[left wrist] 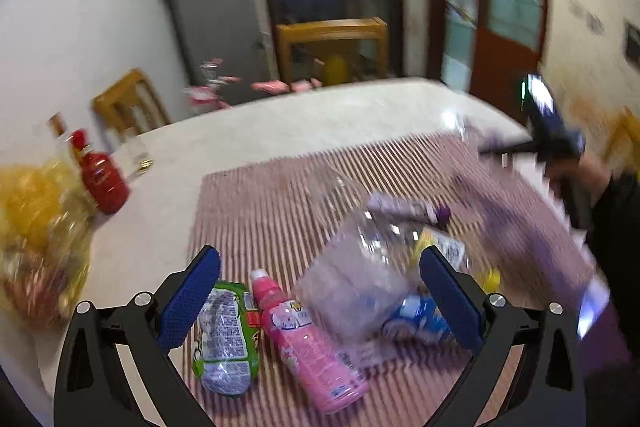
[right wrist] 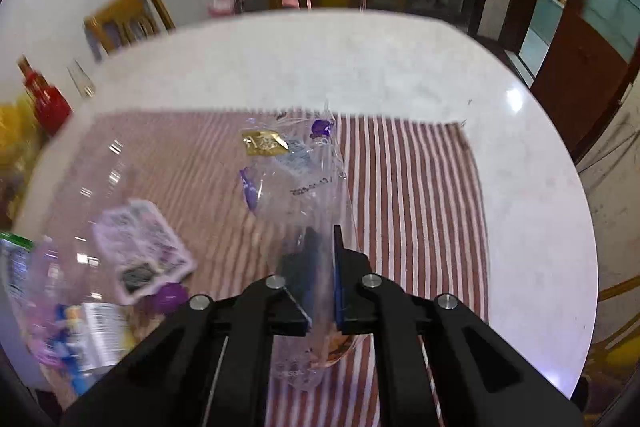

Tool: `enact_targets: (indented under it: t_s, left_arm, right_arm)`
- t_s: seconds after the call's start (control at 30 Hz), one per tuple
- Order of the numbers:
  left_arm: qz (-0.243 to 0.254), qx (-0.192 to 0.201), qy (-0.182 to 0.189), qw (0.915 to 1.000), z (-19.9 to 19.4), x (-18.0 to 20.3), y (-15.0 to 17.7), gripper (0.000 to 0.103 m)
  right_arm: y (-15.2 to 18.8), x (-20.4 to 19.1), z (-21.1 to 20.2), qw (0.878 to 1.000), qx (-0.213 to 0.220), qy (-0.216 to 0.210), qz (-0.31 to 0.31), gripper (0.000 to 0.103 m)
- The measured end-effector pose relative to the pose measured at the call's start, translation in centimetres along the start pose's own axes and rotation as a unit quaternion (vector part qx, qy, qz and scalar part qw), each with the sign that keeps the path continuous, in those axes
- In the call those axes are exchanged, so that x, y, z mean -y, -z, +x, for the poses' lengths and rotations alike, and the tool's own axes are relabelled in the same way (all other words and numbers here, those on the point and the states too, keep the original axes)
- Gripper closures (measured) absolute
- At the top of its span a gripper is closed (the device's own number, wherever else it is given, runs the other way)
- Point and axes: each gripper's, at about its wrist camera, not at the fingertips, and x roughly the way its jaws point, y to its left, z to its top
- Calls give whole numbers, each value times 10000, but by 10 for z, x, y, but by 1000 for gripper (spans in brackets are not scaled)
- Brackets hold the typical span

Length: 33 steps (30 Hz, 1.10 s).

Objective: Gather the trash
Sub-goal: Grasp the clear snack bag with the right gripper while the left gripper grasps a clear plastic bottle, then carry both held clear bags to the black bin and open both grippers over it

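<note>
Two claws are working over one striped cloth lying on the round white bench: the left claw is hanging released above the trash, its two blue pads standing wide apart, while the right claw is clenching on one clear plastic bag near the cloth's middle. Near the left claw, one green snack packet is lying at the left, just beside one pink bottle, with one clear wrapper and one blue container to their right.
</note>
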Motion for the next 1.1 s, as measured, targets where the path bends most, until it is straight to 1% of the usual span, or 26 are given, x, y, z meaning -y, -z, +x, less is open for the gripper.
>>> enact_targets:
  t_s: [0.03,0.1,0.17,0.2,0.23,0.3,0.33,0.43,0.5,0.53,0.57,0.6,0.63,0.67,0.73,0.77,0.8,1.0,1.1]
  left_arm:
    - [181,-72,53,9998,6,1,0,6]
    - [554,-271,258,9978,21,5,-4,6]
    - [792,-603,599,9932,46,11,-8,6]
    - [866,-876,753,9895,63,14,-9,6]
    - [896,-1076,798,9869,74,18,-8,6]
    - [894,-1454,795,9821,98,21,-6,6]
    - [807,-1617,755,9806,110,21,-3,6]
    - [410,-1847,783,9788,130,15,0,7]
    - [207,-1936,883,9769,138,12,1,26]
    - [93,-1973,967,9755,141,8,1,41]
    - [-6,-1967,1032,9750,141,6,2,48]
    - [-99,-1965,1067,9746,141,3,2,50]
    - [-172,-1964,1109,9741,140,1,2,56]
    - [-224,-1935,1138,9742,139,-2,2,75]
    - [-397,-1840,1221,9745,138,-9,-1,81]
    - [-442,-1794,1235,9750,134,-10,0,84]
    - [-432,-1726,1199,9767,129,-13,0,86]
    - [-288,-1623,1041,9808,108,-14,2,88]
    - [-381,-1416,976,9844,94,-17,-4,91]
  right_arm:
    - [3,-2,-13,9999,139,-33,13,95]
    - [6,-3,-27,9996,263,-100,-2,95]
    - [6,-6,-40,9991,374,-177,-43,95]
    - [-2,-9,-42,9990,403,-203,-60,95]
    - [-1,-11,-48,9986,466,-241,-70,95]
    - [-2,-12,-57,9982,534,-277,-82,95]
    - [-3,-11,-58,9980,564,-282,-83,95]
    - [-4,-12,-65,9972,674,-312,-66,94]
    - [-7,-11,-67,9966,746,-333,-53,94]
    - [-8,-12,-67,9965,768,-334,-50,94]
    - [-10,-12,-69,9963,796,-331,-47,94]
    - [-10,-12,-70,9961,819,-331,-42,93]
    - [-10,-11,-72,9958,851,-324,-34,93]
    - [-10,-11,-72,9957,865,-321,-29,93]
    - [-11,-10,-75,9953,908,-324,5,93]
    - [-12,-11,-75,9952,920,-326,9,93]
    - [-12,-11,-75,9952,923,-325,8,93]
    - [-12,-15,-75,9943,990,-387,38,93]
    - [-13,-17,-77,9940,1010,-413,24,92]
